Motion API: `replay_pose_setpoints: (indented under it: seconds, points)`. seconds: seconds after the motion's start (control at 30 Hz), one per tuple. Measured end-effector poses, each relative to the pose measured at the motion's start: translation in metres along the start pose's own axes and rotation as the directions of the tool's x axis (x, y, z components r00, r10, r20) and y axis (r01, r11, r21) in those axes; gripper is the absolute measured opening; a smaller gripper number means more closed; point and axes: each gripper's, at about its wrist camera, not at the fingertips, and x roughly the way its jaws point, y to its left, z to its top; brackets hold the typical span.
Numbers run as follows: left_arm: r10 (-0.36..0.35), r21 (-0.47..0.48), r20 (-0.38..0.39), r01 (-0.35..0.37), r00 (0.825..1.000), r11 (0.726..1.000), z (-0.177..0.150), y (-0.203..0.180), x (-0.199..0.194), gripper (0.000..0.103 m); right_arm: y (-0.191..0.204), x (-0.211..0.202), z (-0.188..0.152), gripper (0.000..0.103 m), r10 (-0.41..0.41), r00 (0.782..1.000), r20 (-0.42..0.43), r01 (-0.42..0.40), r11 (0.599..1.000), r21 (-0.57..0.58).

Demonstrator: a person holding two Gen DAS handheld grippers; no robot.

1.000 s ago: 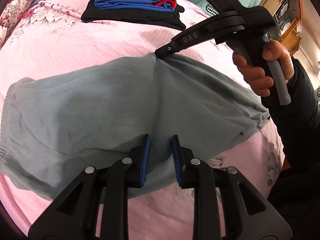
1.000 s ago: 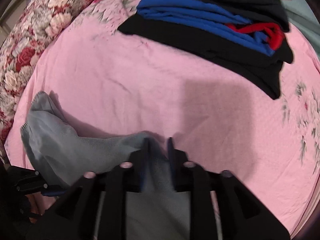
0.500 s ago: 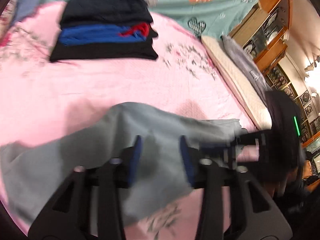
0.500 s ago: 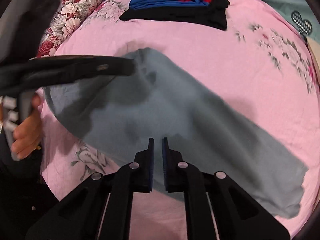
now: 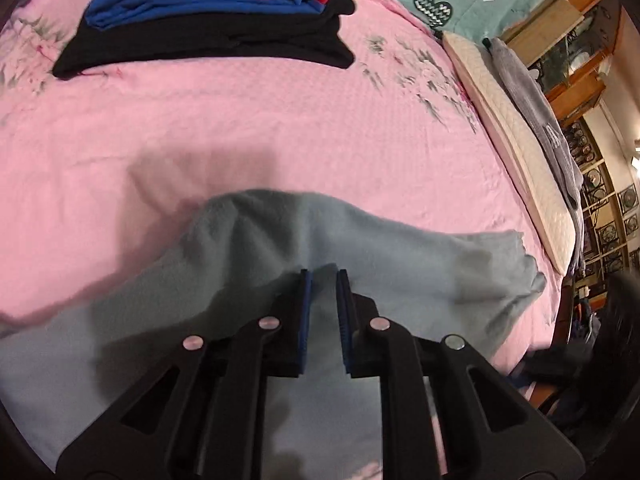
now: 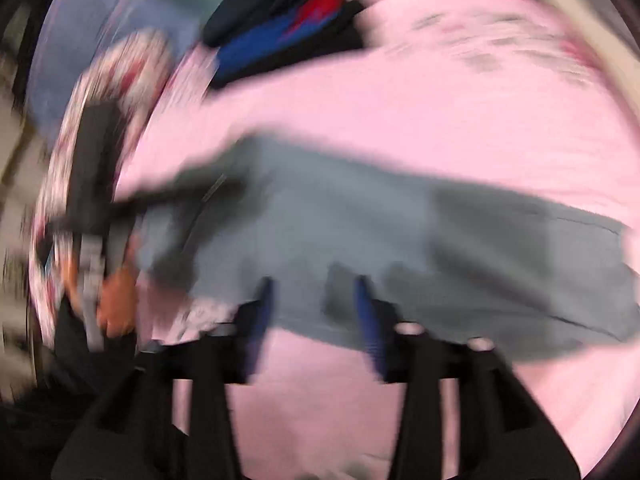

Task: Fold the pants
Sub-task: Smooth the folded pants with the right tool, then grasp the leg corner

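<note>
The grey-green pants [image 5: 400, 264] lie spread across the pink bedspread [image 5: 280, 120]. My left gripper [image 5: 325, 280] is shut on a raised fold of the pants, with cloth pinched between its blue pads. In the blurred right wrist view the pants [image 6: 400, 240] stretch from left to right. My right gripper [image 6: 312, 292] stands open over their near edge with nothing between its fingers. The left gripper [image 6: 228, 186] reaches onto the pants from the left, held by a hand [image 6: 116, 304].
A stack of folded black, blue and red clothes [image 5: 208, 28] sits at the far side of the bed. A cream cushion [image 5: 516, 152] and wooden shelves [image 5: 580, 32] are at the right. A floral pillow [image 6: 100, 92] lies at the left.
My left gripper has narrowed from open onto a fold of the pants. My right gripper has let go and opened wide, and its view is swinging fast.
</note>
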Motion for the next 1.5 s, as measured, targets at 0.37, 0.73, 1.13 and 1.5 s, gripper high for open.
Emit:
replay_pose_setpoints:
  seconds: [0.37, 0.73, 1.13, 1.5]
  points:
    - [-0.001, 0.056, -0.001, 0.001, 1.000, 0.998, -0.073, -0.018, -0.024, 0.026, -0.187, -0.045, -0.043, 0.050, 0.023, 1.000, -0.007, -0.016, 0.842, 0.540]
    - [-0.003, 0.035, -0.008, 0.003, 1.000, 0.999, -0.072, -0.014, -0.020, 0.026, -0.201, 0.001, -0.003, 0.016, 0.092, 0.993, 0.073, -0.117, 0.830, 0.545]
    - [0.036, 0.047, 0.004, -0.037, 0.999, 0.998, -0.074, -0.021, -0.020, 0.026, -0.192, 0.001, 0.010, 0.005, -0.115, 0.993, 0.005, 0.100, 0.884, 0.456]
    - [0.008, 0.222, -0.023, -0.003, 1.000, 0.975, -0.063, -0.093, -0.019, 0.029, -0.195, 0.001, 0.008, 0.006, -0.090, 0.996, 0.029, 0.071, 0.917, 0.394]
